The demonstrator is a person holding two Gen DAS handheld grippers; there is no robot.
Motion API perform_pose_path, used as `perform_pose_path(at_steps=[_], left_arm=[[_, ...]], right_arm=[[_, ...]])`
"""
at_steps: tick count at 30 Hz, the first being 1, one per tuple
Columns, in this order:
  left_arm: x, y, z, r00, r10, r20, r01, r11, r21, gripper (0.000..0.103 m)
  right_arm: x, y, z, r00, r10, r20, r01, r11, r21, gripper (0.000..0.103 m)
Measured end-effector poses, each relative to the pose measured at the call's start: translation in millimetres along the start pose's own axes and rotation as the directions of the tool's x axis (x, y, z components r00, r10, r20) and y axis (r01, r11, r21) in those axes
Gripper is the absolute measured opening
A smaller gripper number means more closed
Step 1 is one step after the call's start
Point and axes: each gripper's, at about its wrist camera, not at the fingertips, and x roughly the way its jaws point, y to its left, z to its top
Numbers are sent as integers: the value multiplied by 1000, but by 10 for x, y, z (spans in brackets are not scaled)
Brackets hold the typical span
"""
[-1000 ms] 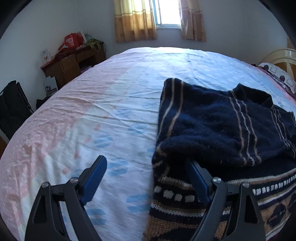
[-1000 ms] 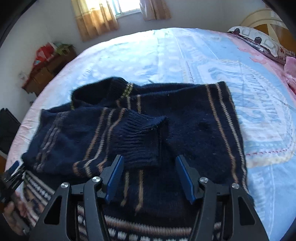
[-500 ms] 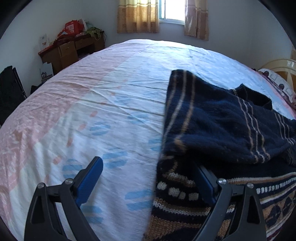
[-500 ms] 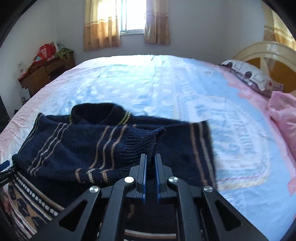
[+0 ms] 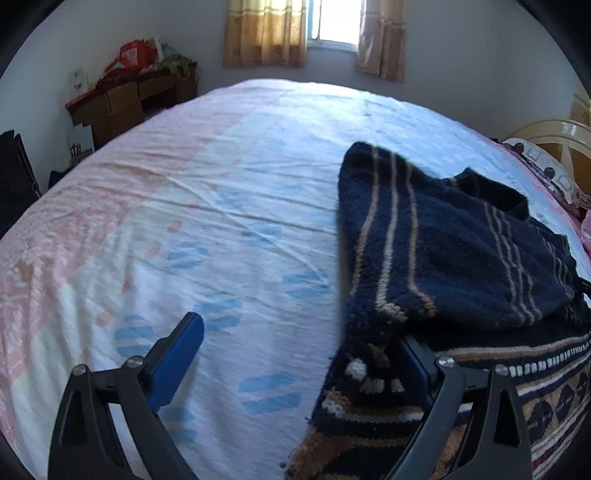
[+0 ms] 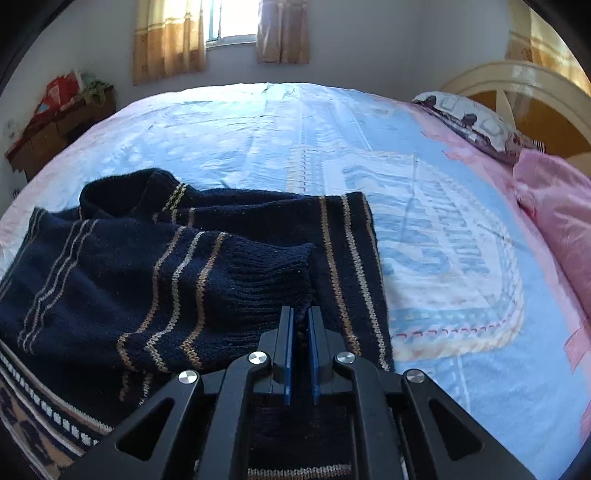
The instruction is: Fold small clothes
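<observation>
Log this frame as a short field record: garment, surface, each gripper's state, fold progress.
garment: navy knit sweater with tan stripes and a patterned hem
surface: bed sheet, pink and blue print
sleeves: both folded in across the body
left gripper: open, one finger on the bare sheet, the other hidden under the sweater's edge near the hem
right gripper: shut on the sweater, just below the sleeve cuff
background: pillow by the headboard, curtained window
fold progress: sleeves in, body not yet folded
</observation>
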Motion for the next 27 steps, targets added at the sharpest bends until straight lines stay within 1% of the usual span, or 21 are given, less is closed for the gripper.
perform_pose_path(at_steps=[2,3,4,5,6,7,8,9,10,11,12,14,17,20,22,27], left_arm=[[-105,21,-20,999,-43,32,43,999,2,98],[-153,46,-18,998,-44,40,45,999,-9,98],[-237,92,-26,997,-41,64,43,998,-34,98],[-322,127,-42,994,-46,101,52,997,-55,98],[-376,144,-47,991,-47,126,55,997,-60,98],[-415,144,-37,989,-34,143,43,997,-60,98],[-430,131,-18,988,-16,151,24,998,-53,99],[-418,92,18,989,-4,149,9,999,-32,101],[-381,49,61,990,12,138,-11,1000,-10,101],[-340,8,99,991,33,128,-35,999,8,101],[-286,-37,136,991,52,121,-55,998,23,101],[-161,-88,202,991,95,96,-100,994,44,101],[-14,-88,233,989,137,57,-140,989,44,101],[94,-59,236,988,151,13,-152,988,42,102],[85,-60,201,988,154,10,-154,987,43,103],[66,-70,140,988,155,11,-156,987,44,103]], right_arm=[[-47,4,17,1000,-11,-6,11,1000,-5,7],[-94,-10,21,1000,-22,1,22,1000,0,11],[-170,-25,36,999,-47,18,47,999,-2,13],[-225,-21,49,998,-51,37,51,999,-9,14],[-282,-6,59,997,-46,58,47,999,-17,19],[-341,19,68,996,-34,82,36,999,-25,28],[-394,63,78,995,-8,102,11,999,-33,32],[-427,122,89,993,36,113,-32,999,-41,38],[-428,180,102,991,73,112,-68,996,-50,40],[-407,274,112,988,114,103,-108,992,-68,40],[-376,349,123,987,131,93,-124,989,-81,40],[-286,458,150,986,149,78,-142,986,-89,40],[-105,530,165,986,166,34,-163,984,-71,40],[72,561,129,990,141,-11,-142,987,-77,40],[115,561,78,991,133,-29,-135,987,-85,40],[45,505,-57,990,138,-19,-139,986,-97,40]])
